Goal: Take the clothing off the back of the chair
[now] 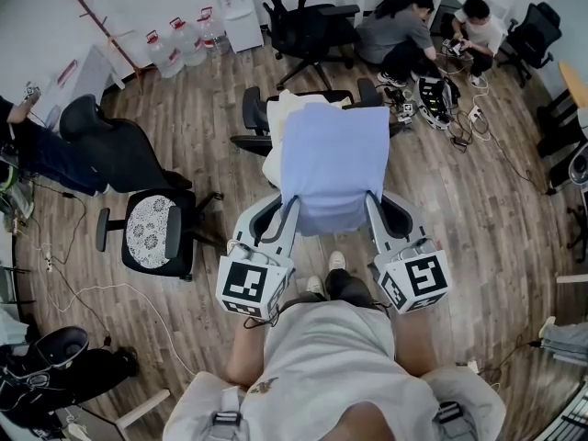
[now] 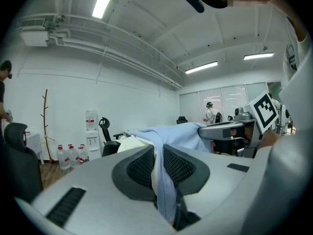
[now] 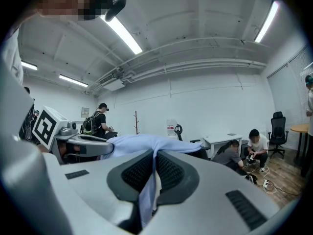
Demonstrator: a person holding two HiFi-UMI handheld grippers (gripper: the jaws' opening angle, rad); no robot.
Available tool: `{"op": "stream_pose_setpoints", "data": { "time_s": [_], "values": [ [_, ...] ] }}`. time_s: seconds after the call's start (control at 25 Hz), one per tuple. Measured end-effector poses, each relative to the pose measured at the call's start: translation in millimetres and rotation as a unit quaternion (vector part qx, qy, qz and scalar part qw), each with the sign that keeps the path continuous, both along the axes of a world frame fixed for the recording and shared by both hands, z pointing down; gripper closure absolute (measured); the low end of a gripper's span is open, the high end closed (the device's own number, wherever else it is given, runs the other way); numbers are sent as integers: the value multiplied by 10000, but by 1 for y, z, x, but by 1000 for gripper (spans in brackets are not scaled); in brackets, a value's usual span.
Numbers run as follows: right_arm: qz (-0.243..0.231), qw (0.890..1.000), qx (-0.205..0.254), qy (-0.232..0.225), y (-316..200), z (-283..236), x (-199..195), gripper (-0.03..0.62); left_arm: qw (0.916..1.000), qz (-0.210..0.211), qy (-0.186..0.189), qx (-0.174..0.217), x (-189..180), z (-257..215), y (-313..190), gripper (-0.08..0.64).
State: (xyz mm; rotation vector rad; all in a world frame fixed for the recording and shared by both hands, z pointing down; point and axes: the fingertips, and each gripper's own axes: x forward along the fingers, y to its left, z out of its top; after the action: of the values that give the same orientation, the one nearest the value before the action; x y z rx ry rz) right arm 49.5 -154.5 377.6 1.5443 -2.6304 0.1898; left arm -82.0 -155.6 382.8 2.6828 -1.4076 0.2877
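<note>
1. Two grippers are in use, one in each of the person's hands. In the head view their marker cubes sit nearest the camera, with the person's shoes (image 1: 337, 261) on the wooden floor (image 1: 202, 136) between them.
2. The left gripper (image 1: 281, 211) is clamped on the left edge of the light blue clothing (image 1: 333, 163). In the left gripper view a fold of the cloth runs down between the two ribbed pads, which press on it from both sides.
3. The right gripper (image 1: 375, 208) is clamped on the opposite edge. In the right gripper view its pads stand almost together, with only a thin strip of blue cloth between them.
4. The clothing is stretched out flat between the two grippers. It lies over the back of a black office chair (image 1: 254, 110), whose armrests stick out on both sides. Whether the cloth touches the chair back cannot be told.
5. A cream-coloured layer (image 1: 274, 159) shows just beside the clothing's left edge, partly under it.
6. Farther off are another black chair with a patterned seat (image 1: 152, 232) at the left, water bottles (image 1: 179, 42) by the wall, and two people seated on the floor (image 1: 395, 30).
</note>
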Motion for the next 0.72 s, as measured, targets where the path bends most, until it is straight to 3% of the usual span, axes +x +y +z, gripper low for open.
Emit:
{"op": "stream_pose_setpoints", "data": {
  "time_s": [0.72],
  "values": [
    [11,9995,310,-60,22,-23,5,560,9997,61,32,237,6,-21,22,491]
  ]
}}
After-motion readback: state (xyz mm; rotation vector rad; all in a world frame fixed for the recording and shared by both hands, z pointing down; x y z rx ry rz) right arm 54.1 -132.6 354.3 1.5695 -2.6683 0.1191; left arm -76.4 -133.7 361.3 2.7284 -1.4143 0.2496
